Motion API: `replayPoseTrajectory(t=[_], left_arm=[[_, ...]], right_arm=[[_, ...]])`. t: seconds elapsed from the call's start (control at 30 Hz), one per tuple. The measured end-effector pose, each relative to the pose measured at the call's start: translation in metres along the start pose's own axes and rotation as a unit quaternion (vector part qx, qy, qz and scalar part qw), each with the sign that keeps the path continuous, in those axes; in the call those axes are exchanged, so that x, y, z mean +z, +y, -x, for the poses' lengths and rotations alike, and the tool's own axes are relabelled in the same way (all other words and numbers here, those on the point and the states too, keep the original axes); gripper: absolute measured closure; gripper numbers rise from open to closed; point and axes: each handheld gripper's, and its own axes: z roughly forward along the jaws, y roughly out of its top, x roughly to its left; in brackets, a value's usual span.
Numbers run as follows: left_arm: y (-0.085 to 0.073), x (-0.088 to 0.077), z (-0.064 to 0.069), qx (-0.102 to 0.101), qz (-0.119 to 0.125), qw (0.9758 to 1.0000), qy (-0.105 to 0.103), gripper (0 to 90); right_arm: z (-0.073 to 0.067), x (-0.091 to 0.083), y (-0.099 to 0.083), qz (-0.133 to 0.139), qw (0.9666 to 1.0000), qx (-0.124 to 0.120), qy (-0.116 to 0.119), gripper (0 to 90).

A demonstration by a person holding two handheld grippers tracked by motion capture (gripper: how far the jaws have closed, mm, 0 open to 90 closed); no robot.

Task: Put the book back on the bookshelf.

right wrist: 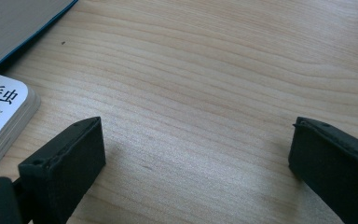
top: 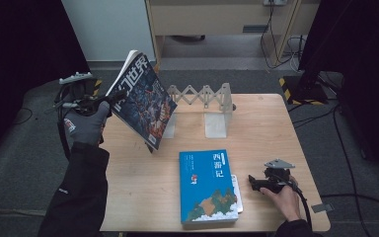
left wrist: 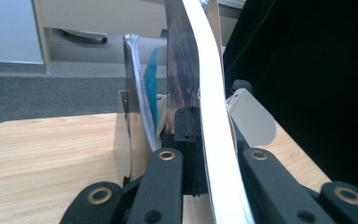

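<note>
My left gripper (top: 112, 97), in a gloved hand, is raised above the table's left side and shut on the edge of a dark-covered magazine (top: 143, 98), which hangs tilted in the air. In the left gripper view the black jaws pinch the magazine's white page edge (left wrist: 214, 140) and its dark cover (left wrist: 182, 70). A blue book (top: 208, 185) lies flat near the table's front edge. My right gripper (top: 254, 181) rests on the table just right of it, open, with bare wood between its jaws (right wrist: 196, 154).
A clear expanding book rack (top: 202, 103) stands at the back middle of the wooden table (top: 271, 128); one of its plates (left wrist: 254, 119) shows beyond the magazine. A small white book (right wrist: 0, 116) pokes out from under the blue book (right wrist: 14, 23). Cables run across the floor at the right.
</note>
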Motion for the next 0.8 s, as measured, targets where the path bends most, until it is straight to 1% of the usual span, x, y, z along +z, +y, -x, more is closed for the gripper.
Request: replayPoseTrajectory(t=[0.37,0.4,0.5,0.67,0.73,0.8], left_arm=[[-0.003,0.010,0.000,0.010,-0.012,0.9994,0.030,82.1],[-0.004,0.011,0.001,0.012,-0.011,0.9992,0.036,82.1],[-0.004,0.016,0.004,0.018,-0.015,0.9988,0.044,82.1],[-0.005,0.025,0.009,0.023,-0.018,0.9984,0.048,82.1],[-0.005,0.028,0.012,0.029,-0.018,0.9980,0.054,82.1],[-0.005,0.032,0.017,0.040,-0.019,0.9971,0.062,82.1]], right_arm=[[0.000,0.000,0.000,0.000,1.0000,0.000,0.000,3.9],[0.000,0.000,0.000,0.000,1.0000,0.000,0.000,3.9],[0.000,0.000,0.000,0.000,1.0000,0.000,0.001,3.8],[0.000,0.000,0.000,0.000,1.0000,0.000,0.001,3.8],[0.000,0.000,0.000,0.000,1.0000,0.000,0.001,3.8],[0.000,0.000,0.000,0.000,1.0000,0.000,0.001,3.8]])
